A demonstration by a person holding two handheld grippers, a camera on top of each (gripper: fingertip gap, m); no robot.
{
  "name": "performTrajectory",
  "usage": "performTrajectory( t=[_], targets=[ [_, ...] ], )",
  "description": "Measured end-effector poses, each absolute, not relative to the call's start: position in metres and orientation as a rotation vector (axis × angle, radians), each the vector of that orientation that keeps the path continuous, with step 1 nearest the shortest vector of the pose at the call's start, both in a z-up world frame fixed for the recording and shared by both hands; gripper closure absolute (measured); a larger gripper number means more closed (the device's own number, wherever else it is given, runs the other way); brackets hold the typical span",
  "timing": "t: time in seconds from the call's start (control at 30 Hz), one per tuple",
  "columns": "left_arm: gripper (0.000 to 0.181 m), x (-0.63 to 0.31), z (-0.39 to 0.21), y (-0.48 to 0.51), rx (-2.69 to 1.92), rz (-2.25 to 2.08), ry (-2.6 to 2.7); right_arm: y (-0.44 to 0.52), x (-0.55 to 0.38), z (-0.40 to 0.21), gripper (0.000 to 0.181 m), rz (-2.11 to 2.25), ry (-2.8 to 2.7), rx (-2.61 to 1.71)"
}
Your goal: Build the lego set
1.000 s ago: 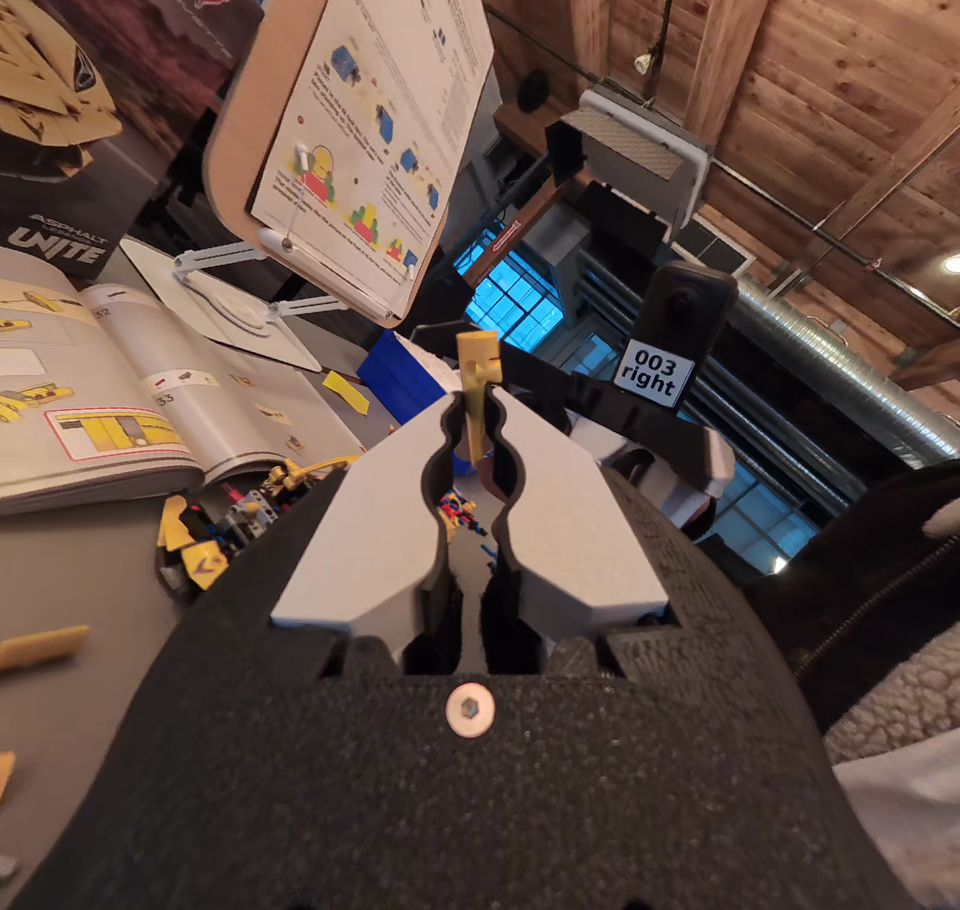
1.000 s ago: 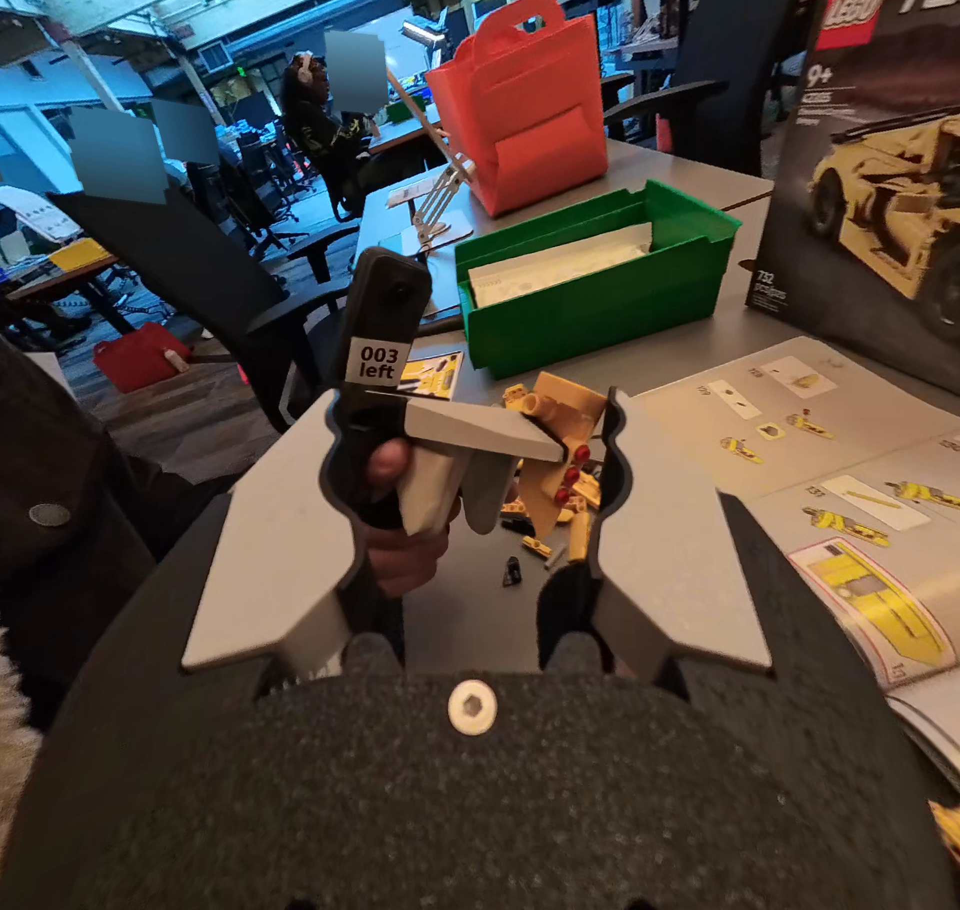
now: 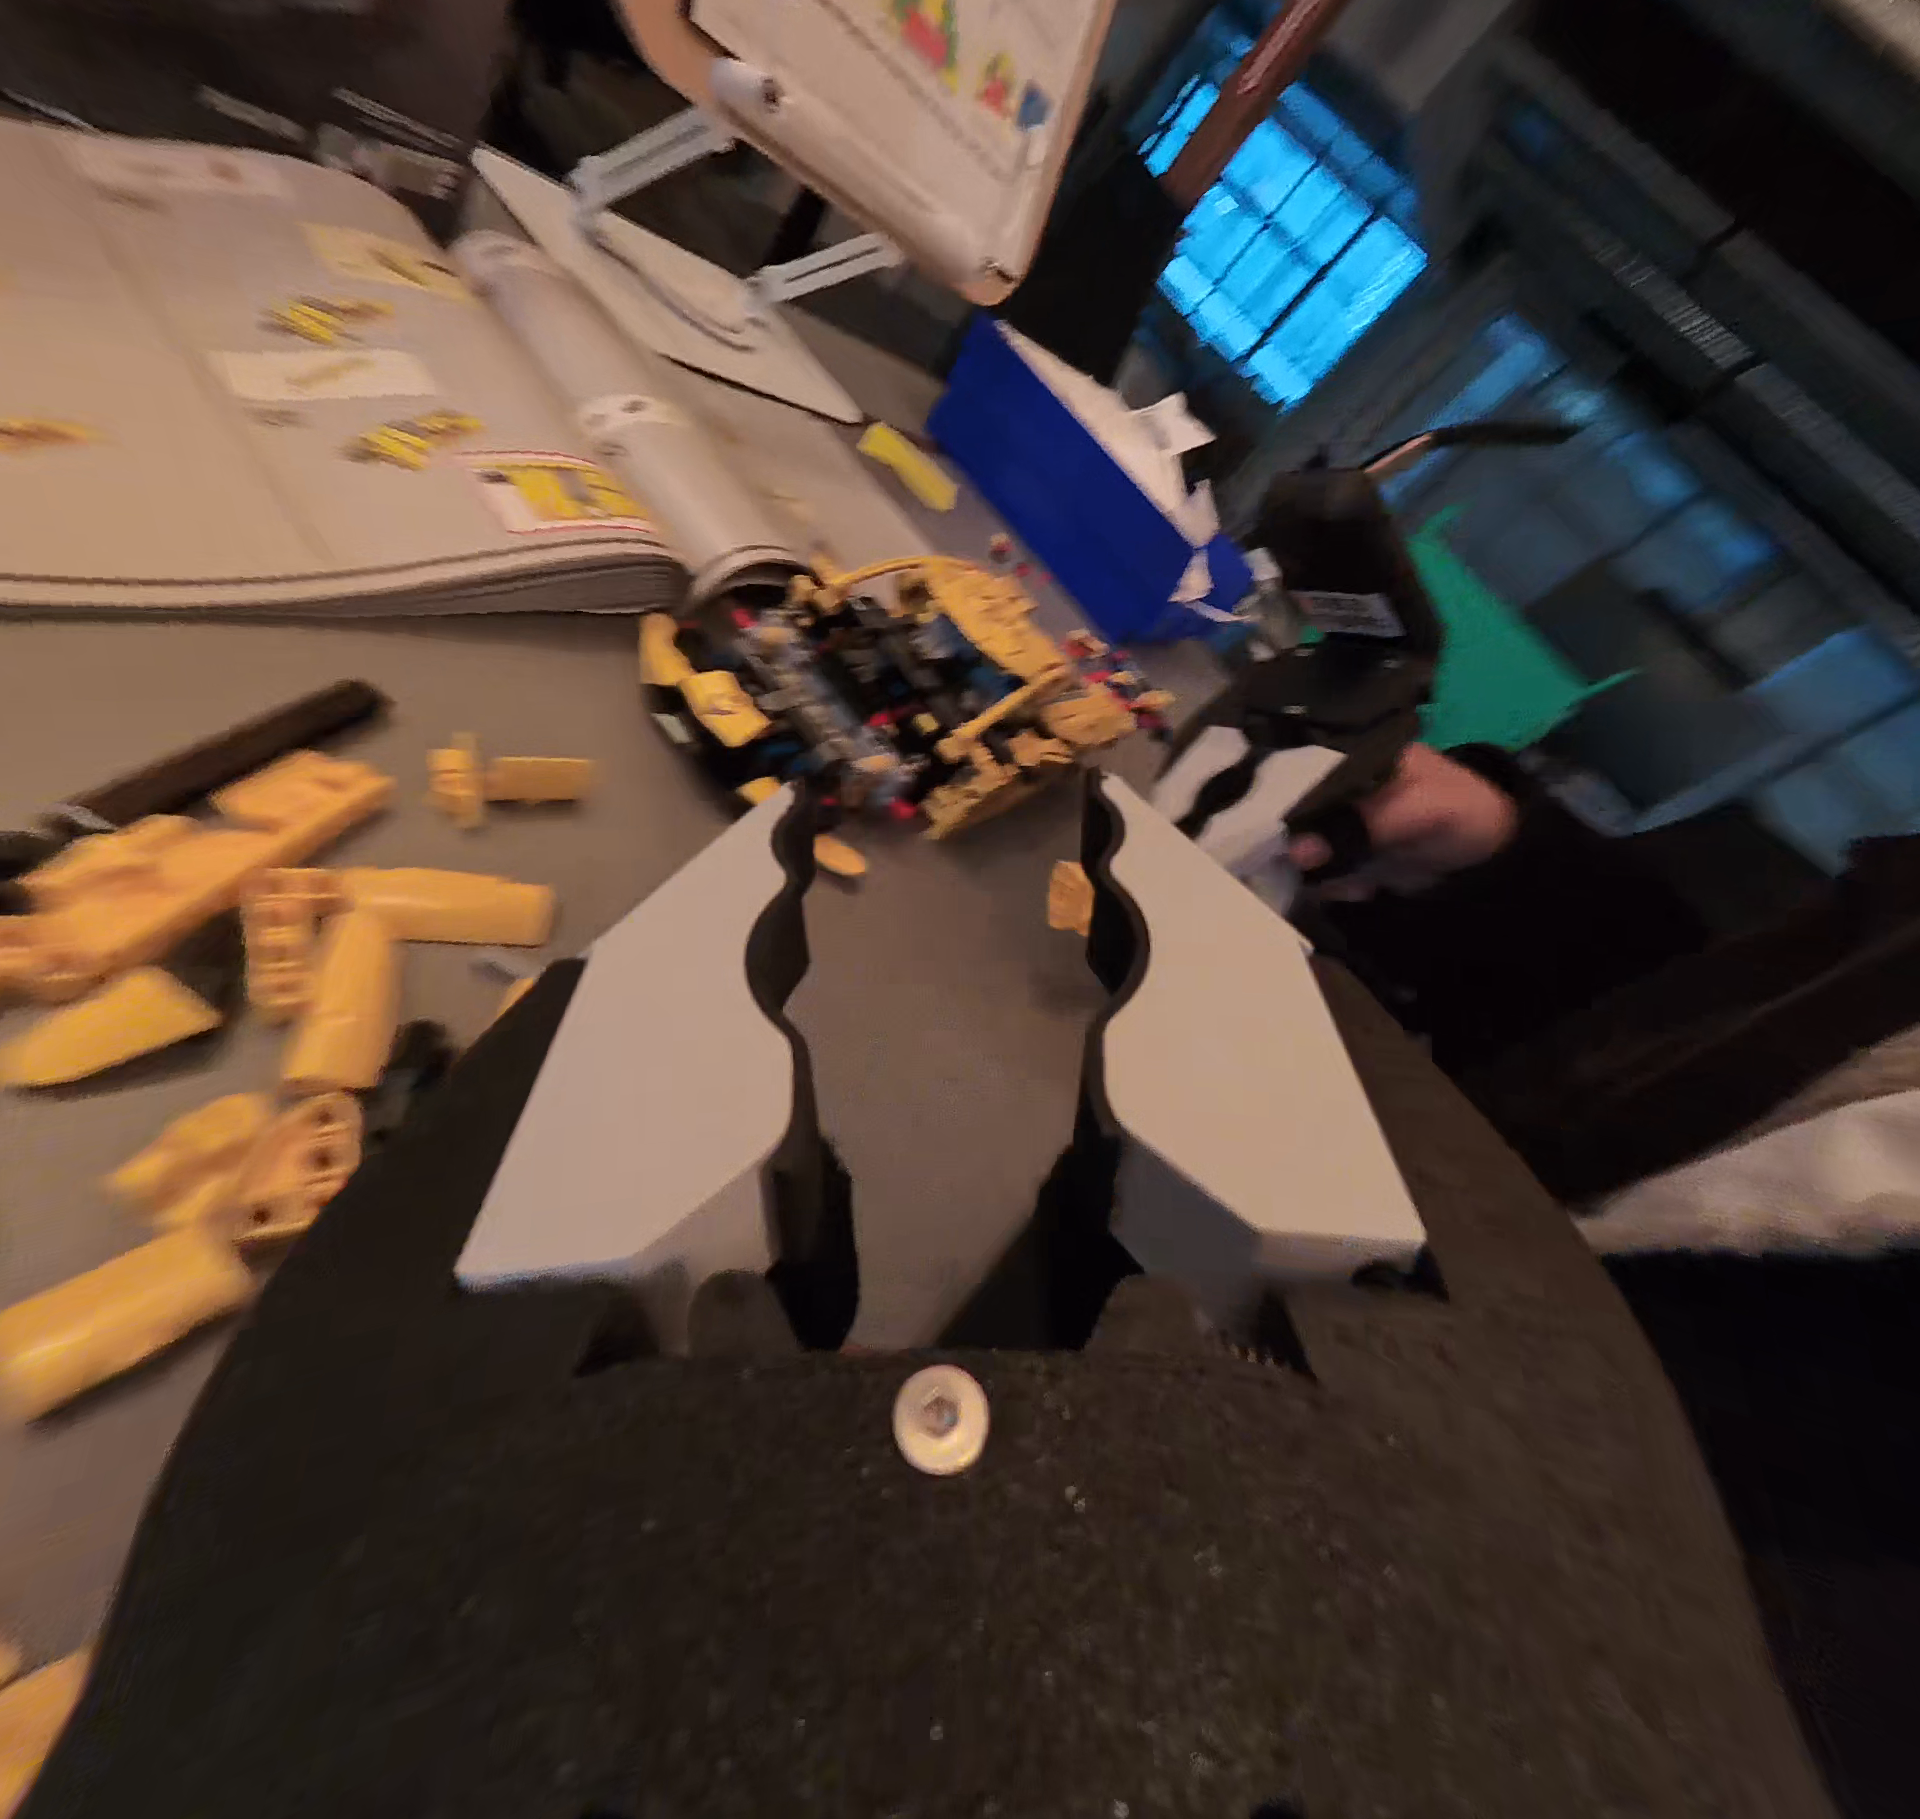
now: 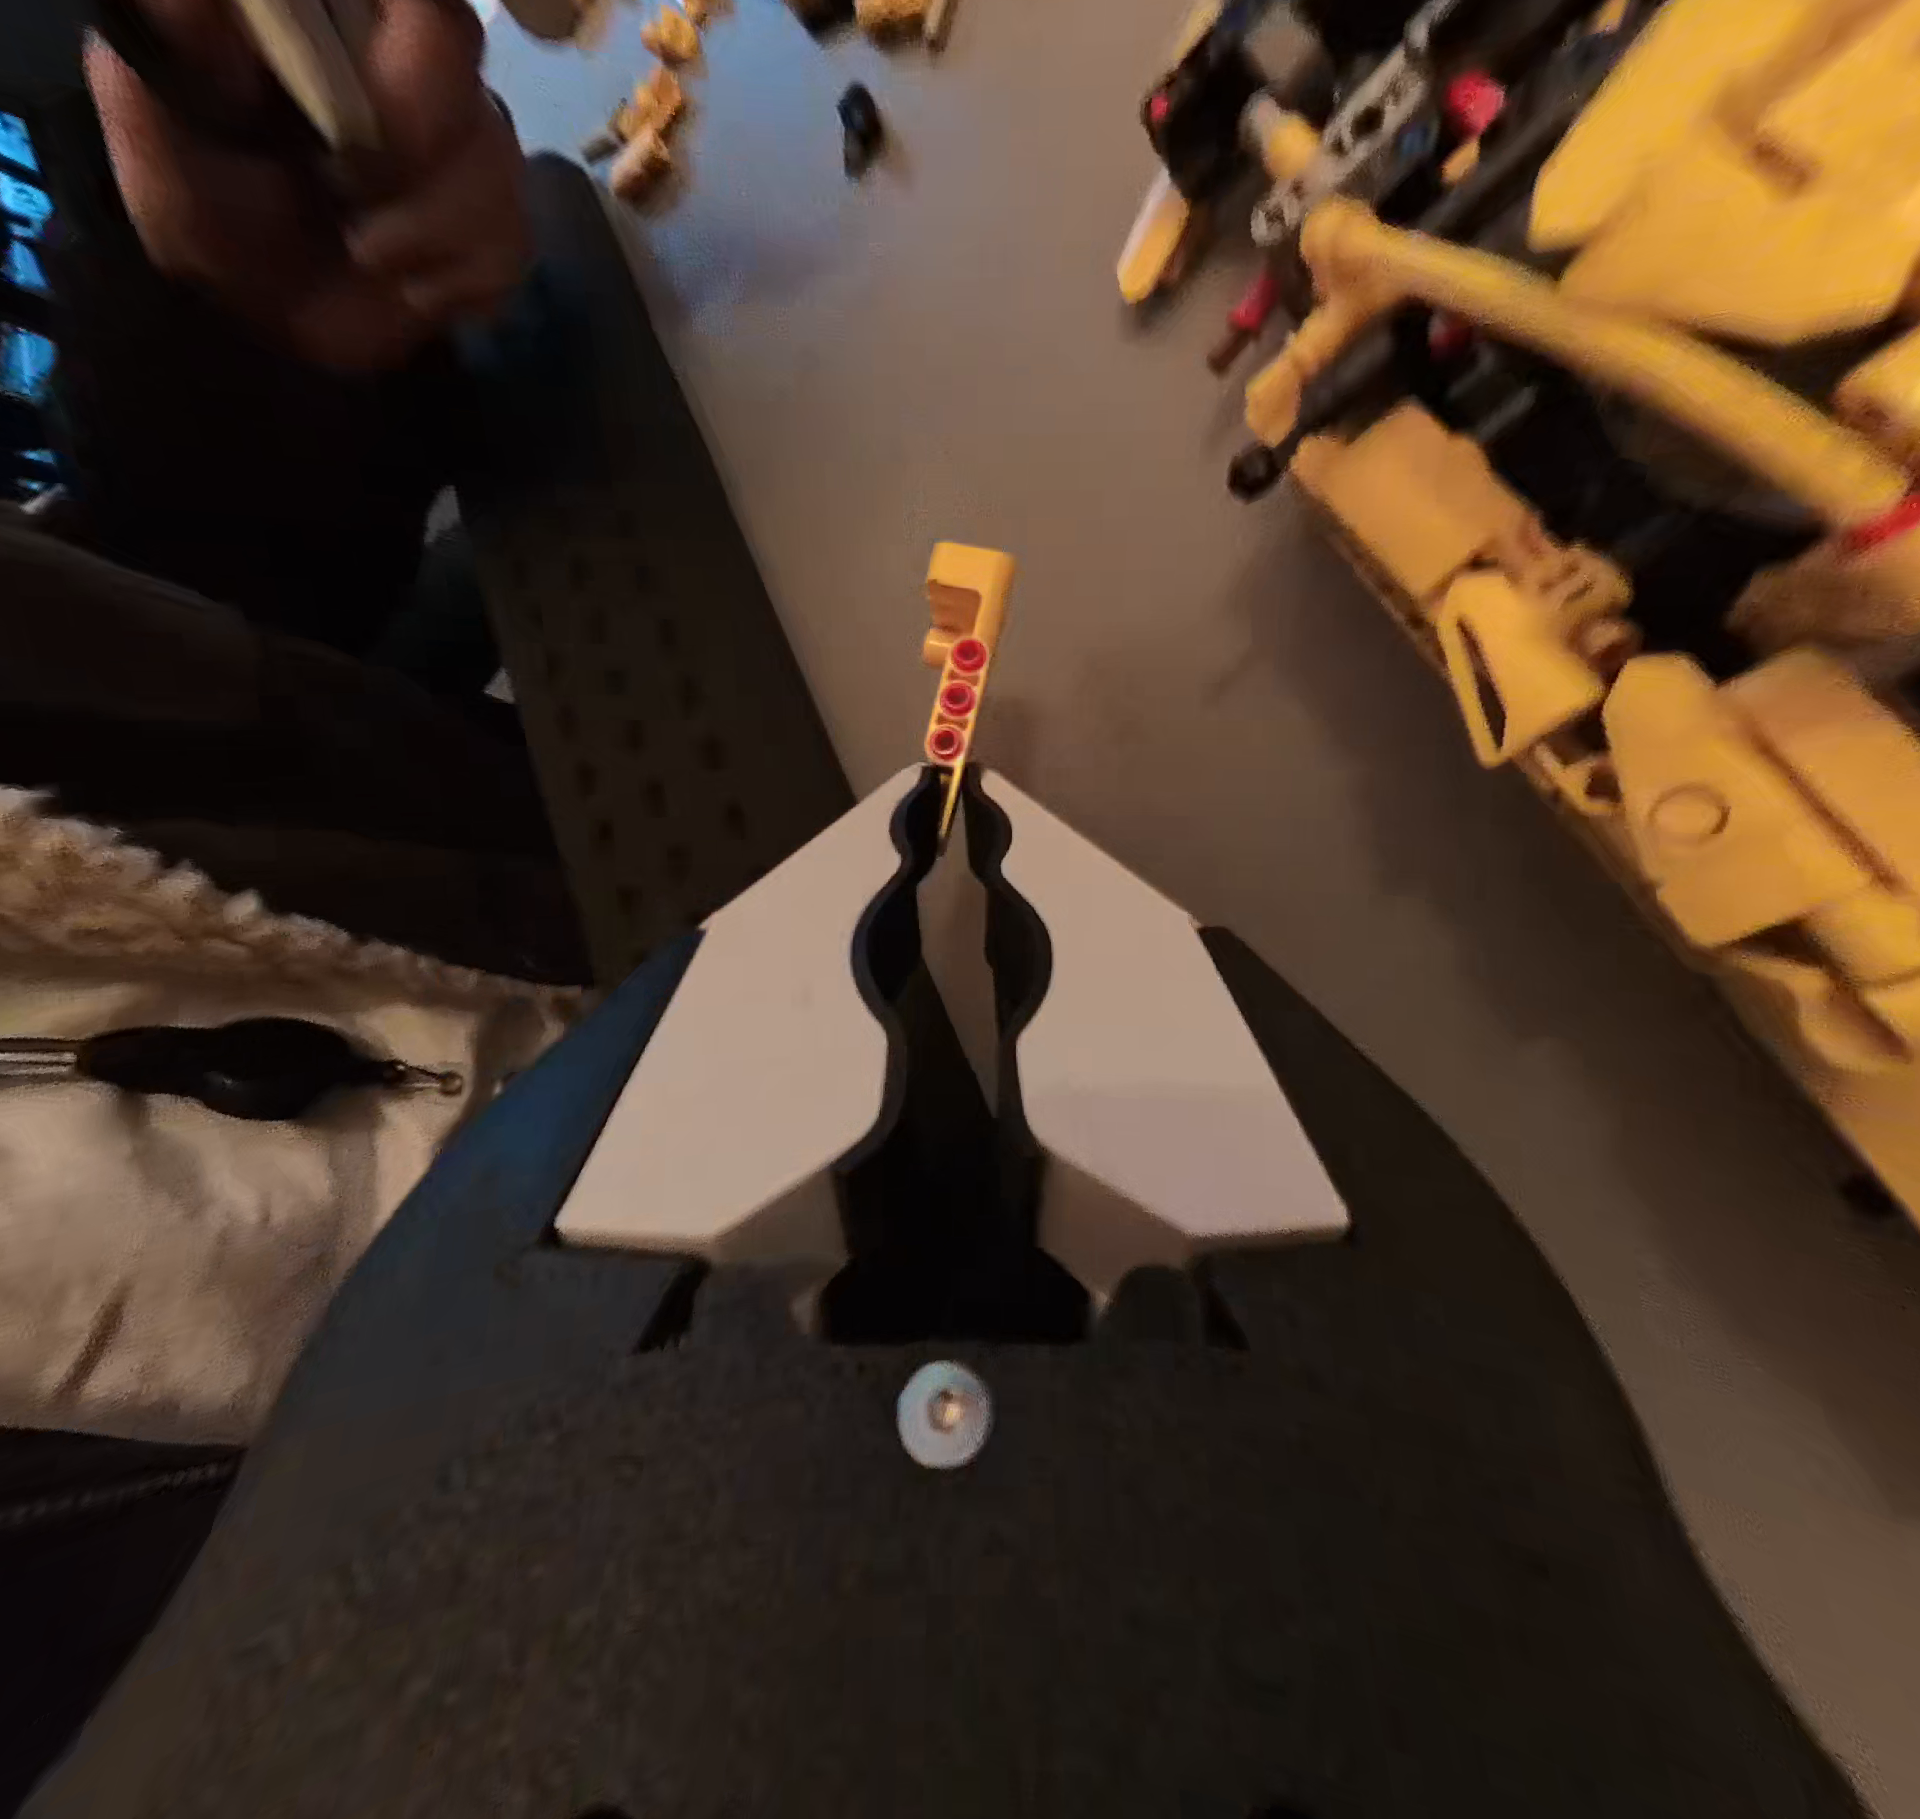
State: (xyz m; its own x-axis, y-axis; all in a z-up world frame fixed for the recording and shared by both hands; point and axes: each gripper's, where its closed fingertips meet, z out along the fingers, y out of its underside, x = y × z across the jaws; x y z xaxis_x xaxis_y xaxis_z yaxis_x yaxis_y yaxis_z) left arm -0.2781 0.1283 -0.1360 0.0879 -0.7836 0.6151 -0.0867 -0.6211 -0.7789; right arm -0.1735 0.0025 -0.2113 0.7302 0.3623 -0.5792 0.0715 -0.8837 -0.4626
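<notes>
1. Left gripper (image 3: 940, 819): spread wide, nothing between the grey fingers (image 3: 665, 1031), poised over the grey table (image 3: 935, 1042).
2. Right gripper (image 4: 948, 782): pinched narrow on a small yellow piece (image 4: 964, 647) carrying three red pins, clamped at the tips and pointing toward 12 o'clock above the table.
3. Half-built yellow-and-black model (image 3: 883, 689): lying on the table at 12 o'clock of the left gripper's tips, just beyond them; in the right wrist view, filling the 2 o'clock side, blurred.
4. Loose yellow parts (image 3: 312, 938): scattered at 9 o'clock of the left gripper, with a black rod (image 3: 208, 761) beside them.
5. Open instruction booklet (image 3: 312, 419): spread flat at 10 o'clock, touching the model's far end.
6. Tilted board with a printed sheet (image 3: 914, 34): propped on a white stand at 12 o'clock.
7. Blue bin (image 3: 1070, 491): at 1 o'clock, behind the model.
8. Right gripper as seen from the left: at 2 o'clock, gripped in a hand (image 3: 1423, 813), too blurred to judge.
</notes>
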Motion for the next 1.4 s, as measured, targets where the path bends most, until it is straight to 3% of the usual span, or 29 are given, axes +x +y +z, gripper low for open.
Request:
performTrajectory(
  t=[0.23, 0.5, 0.77, 1.0, 1.17, 1.4],
  targets=[
    [0.134, -0.299, -0.165, 0.18, -1.879, -1.063, 0.847, -0.009, -0.163, -0.24, 0.178, 0.783, -0.402, -2.644],
    [0.139, -0.313, -0.159, 0.197, -1.836, -1.077, 0.719, -0.008, -0.158, -0.246, 0.177, 0.751, -0.454, -2.698],
    [0.144, -0.396, -0.157, 0.24, -1.905, -0.755, 0.662, -0.009, -0.143, -0.239, 0.158, 0.668, -0.453, -2.672],
    [0.143, -0.45, -0.175, 0.222, -1.976, -0.691, 1.012, 0.011, -0.119, -0.212, 0.152, 0.574, -0.27, -2.339],
    [0.143, -0.435, -0.202, 0.189, -1.987, -0.734, 1.234, 0.025, -0.112, -0.179, 0.152, 0.549, -0.1, -2.02],
    [0.143, -0.439, -0.216, 0.157, -2.015, -0.709, 1.349, 0.026, -0.118, -0.171, 0.152, 0.556, -0.118, -1.921]
  ],
)
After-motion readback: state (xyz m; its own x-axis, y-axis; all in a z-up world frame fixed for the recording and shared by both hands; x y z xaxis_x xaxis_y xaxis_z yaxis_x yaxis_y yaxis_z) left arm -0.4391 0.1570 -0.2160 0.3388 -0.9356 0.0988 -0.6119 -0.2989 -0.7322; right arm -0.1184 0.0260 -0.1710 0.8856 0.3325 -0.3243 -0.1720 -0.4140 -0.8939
